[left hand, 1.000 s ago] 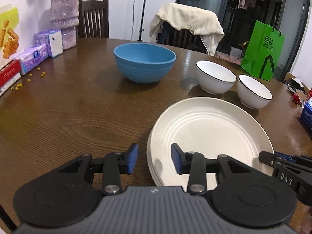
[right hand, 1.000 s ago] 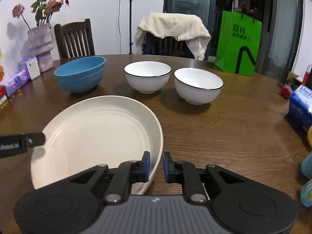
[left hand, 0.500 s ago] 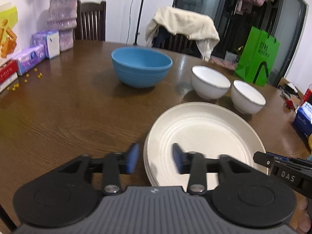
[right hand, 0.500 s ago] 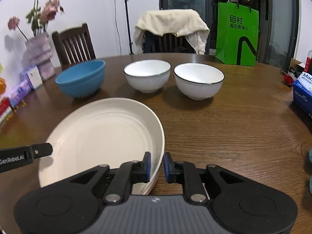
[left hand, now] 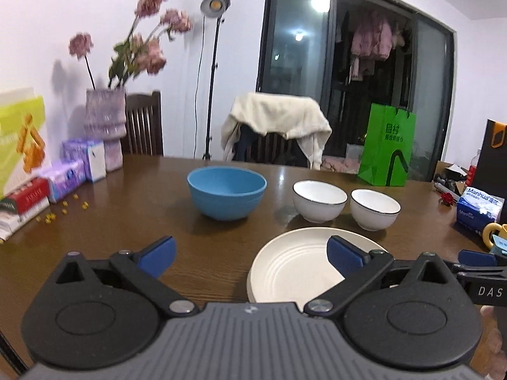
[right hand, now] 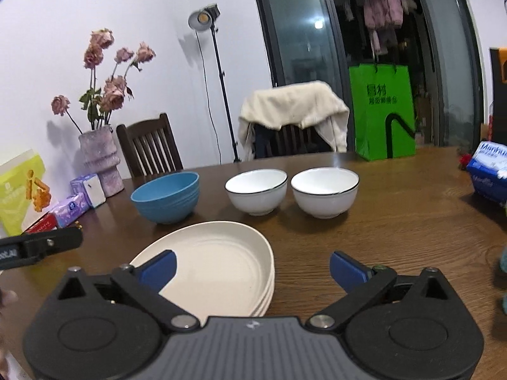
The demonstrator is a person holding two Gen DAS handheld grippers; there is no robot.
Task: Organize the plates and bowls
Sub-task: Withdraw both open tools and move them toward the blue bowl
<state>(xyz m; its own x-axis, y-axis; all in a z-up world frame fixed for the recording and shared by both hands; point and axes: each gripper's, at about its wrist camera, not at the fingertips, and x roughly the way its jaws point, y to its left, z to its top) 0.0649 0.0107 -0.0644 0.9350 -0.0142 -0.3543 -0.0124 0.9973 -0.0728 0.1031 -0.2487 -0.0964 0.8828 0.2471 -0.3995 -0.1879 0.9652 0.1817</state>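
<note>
A stack of cream plates [left hand: 294,269] [right hand: 221,262] lies flat on the brown table [left hand: 126,221]. Behind it stand a blue bowl [left hand: 226,191] [right hand: 166,196] and two white bowls with dark rims [left hand: 319,201] [left hand: 375,209] [right hand: 256,194] [right hand: 324,194]. My left gripper [left hand: 252,255] hovers at the stack's left edge, its jaws opening wide. My right gripper [right hand: 252,270] is at the stack's right edge, jaws opening too. The stack's rim shows between each pair of fingers, but no pad touches it.
A vase of pink flowers [left hand: 104,126], tissue packs [left hand: 68,177] and boxes [left hand: 25,199] line the table's left side. A green bag [left hand: 388,148], a blue tissue pack [left hand: 478,210] and a yellow mug [left hand: 492,232] sit at the right. Two chairs [right hand: 149,145] stand behind.
Both grippers' jaws have spread wide apart off the plate stack's rim. Both have drawn back from the stack and tipped upward, so more of the room shows.
</note>
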